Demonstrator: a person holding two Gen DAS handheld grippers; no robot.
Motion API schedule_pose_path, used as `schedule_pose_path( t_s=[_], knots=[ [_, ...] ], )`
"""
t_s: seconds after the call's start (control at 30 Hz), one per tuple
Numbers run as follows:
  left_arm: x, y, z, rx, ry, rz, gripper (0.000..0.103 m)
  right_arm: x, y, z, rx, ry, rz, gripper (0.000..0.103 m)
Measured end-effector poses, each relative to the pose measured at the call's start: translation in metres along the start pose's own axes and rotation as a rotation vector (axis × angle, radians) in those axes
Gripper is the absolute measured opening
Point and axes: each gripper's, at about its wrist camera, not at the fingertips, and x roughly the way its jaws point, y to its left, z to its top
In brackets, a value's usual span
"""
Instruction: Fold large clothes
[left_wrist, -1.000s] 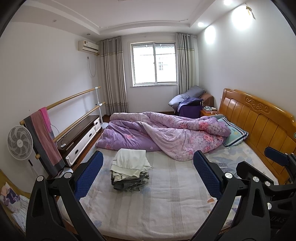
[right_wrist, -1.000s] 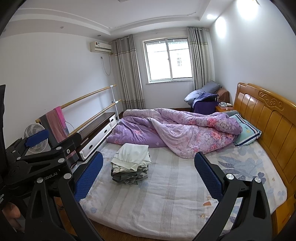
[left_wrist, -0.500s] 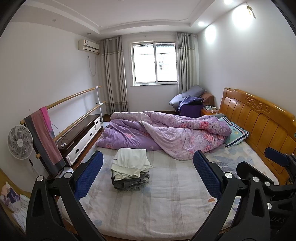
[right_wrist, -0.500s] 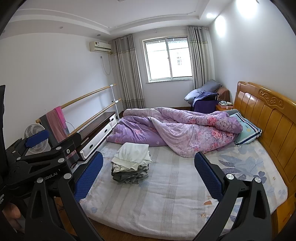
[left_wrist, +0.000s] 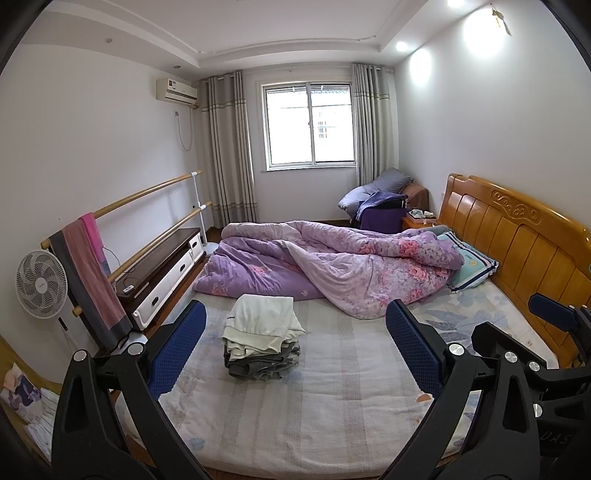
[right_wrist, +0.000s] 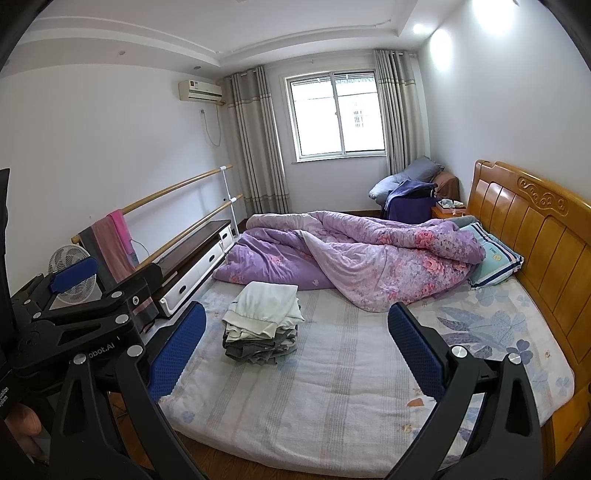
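I hold both tools level above the foot of the bed, aimed along its length toward the window. The left gripper (left_wrist: 293, 347) has its blue-padded fingers (left_wrist: 177, 349) spread wide with nothing between them. The right gripper (right_wrist: 295, 349) is likewise spread wide and empty. In the right wrist view the left tool sits close on the left side; a fingertip (right_wrist: 24, 424) of the person shows at the lower left edge, the rest of the hand cut off.

The stack of folded clothes (left_wrist: 260, 341) lies on the bed (left_wrist: 332, 406), left of centre, a pale garment on top of grey ones. It is clear of both grippers. Beyond it a crumpled purple floral quilt (left_wrist: 354, 266) runs across the bed, its right end against a striped pillow (left_wrist: 471, 264) by the wooden headboard (left_wrist: 517, 236).

Left of the bed stand a low cabinet (left_wrist: 162, 273), two wooden rails (left_wrist: 147, 195) with a pink and grey towel (left_wrist: 90, 273) draped over them, and a white fan (left_wrist: 40, 284). A window (left_wrist: 310, 125) with grey curtains fills the far wall; an air conditioner (left_wrist: 176, 91) hangs upper left.

How many garments the stack holds cannot be made out. The items piled in the far corner (left_wrist: 384, 203) are too small to identify.
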Motion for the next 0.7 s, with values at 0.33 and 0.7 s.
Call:
schedule_pose_path(
  t_s=[0.33, 0.7],
  knots=[
    [0.0059, 0.0006, 0.0032, -0.006, 0.021, -0.011, 0.098, 0.0025, 0.0000, 0.0012, -0.004, 0.002, -0.003, 0.095],
    [0.0083, 0.0000, 0.0057, -0.001, 0.006, -0.001, 0.098, 0.0037, 0.0000, 0.0015, -0.003, 0.004, -0.003, 0.095]
  ],
)
